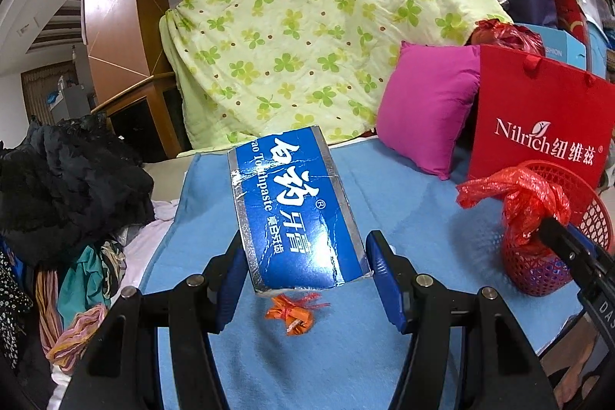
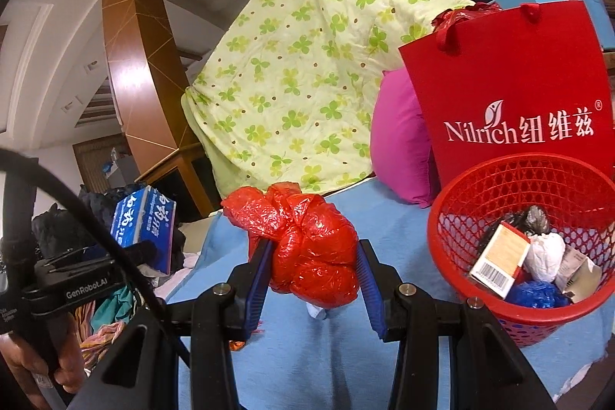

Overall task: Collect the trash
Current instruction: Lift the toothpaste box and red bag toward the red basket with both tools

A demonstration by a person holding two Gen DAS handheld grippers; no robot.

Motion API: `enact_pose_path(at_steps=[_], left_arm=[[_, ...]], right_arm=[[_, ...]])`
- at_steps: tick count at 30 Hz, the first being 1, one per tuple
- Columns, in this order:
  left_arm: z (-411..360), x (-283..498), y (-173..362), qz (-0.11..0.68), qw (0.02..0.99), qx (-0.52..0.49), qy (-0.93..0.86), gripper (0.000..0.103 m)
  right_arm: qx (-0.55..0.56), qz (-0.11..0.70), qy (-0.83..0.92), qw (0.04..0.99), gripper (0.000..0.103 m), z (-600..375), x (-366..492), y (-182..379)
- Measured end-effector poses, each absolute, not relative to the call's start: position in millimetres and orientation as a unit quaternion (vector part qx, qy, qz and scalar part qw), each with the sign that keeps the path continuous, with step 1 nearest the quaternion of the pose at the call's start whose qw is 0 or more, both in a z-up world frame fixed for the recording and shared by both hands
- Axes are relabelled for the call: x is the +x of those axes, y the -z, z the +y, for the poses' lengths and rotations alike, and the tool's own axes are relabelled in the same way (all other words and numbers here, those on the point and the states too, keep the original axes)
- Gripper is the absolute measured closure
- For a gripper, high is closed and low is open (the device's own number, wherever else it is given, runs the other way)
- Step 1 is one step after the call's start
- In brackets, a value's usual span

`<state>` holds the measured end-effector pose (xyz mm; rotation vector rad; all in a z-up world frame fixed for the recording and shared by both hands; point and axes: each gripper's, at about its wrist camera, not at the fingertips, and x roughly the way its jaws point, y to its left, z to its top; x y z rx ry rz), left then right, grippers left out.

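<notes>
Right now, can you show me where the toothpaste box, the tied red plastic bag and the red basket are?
toothpaste box (image 1: 303,214), left wrist view, middle of its blue printed face.
red plastic bag (image 2: 313,256), right wrist view, its bulging middle.
red basket (image 2: 461,187), right wrist view, its mesh wall near the rim.

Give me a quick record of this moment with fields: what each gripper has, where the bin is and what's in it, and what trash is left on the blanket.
left gripper: shut on toothpaste box, lifted above the blue blanket
right gripper: shut on red plastic bag, knotted, held left of the basket
red basket: on the blanket's right side, in front of the red paper bag
basket contents: small carton, white wad, blue plastic, dark wrappers
left on blanket: orange wrapper
</notes>
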<state>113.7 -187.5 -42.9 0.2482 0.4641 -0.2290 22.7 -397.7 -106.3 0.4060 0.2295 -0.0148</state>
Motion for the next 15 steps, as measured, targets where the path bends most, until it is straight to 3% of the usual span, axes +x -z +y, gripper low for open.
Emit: enact_pose_path(at_steps=[15], left_arm=[[-209.3, 111.6, 56.1, 0.244, 0.952, 0.133, 0.131, 0.040]], right_arm=[[0.214, 0.100, 0.010, 0.972, 0.056, -408.4, 11.6, 106.7]])
